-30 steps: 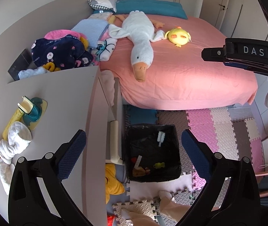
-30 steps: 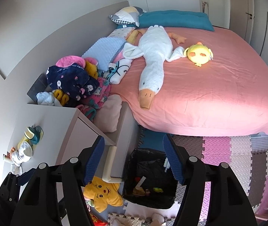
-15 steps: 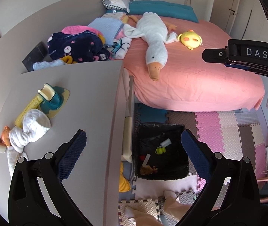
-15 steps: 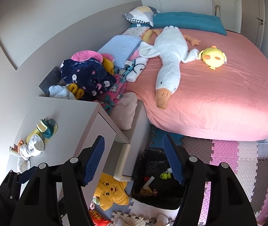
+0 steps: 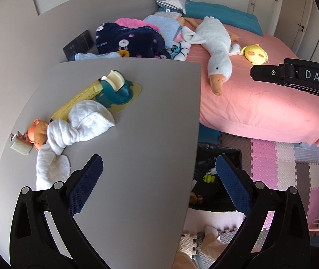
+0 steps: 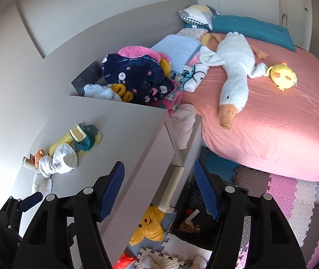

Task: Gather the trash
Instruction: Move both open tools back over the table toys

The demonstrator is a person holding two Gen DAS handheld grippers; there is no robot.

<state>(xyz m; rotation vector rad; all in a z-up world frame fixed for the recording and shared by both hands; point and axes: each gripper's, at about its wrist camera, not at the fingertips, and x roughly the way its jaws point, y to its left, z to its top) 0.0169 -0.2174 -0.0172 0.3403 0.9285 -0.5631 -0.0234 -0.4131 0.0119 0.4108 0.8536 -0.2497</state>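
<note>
A black-lined trash bin point(image 5: 217, 179) stands on the floor beside the grey dresser point(image 5: 137, 157), holding several small scraps; it also shows in the right wrist view point(image 6: 195, 222). On the dresser top lie a small crumpled wrapper point(image 5: 19, 144), an orange toy point(image 5: 36, 132), a white cloth point(image 5: 78, 123) and a teal and yellow bib point(image 5: 114, 92). My left gripper point(image 5: 159, 188) is open and empty above the dresser's right edge. My right gripper point(image 6: 159, 192) is open and empty, higher up, above the dresser's open drawer point(image 6: 177, 157).
A pink bed point(image 6: 282, 116) holds a white goose plush point(image 6: 235, 71), a yellow chick plush point(image 6: 282, 76) and piled clothes point(image 6: 141, 78). A yellow star plush point(image 6: 148, 228) lies on the foam floor mats point(image 6: 293, 192). The right gripper's body point(image 5: 293, 76) shows in the left wrist view.
Both grippers have moved left, from over the bin toward the dresser top. The cloth, bib and wrapper now sit nearer the left view's centre. Both stay open and empty.
</note>
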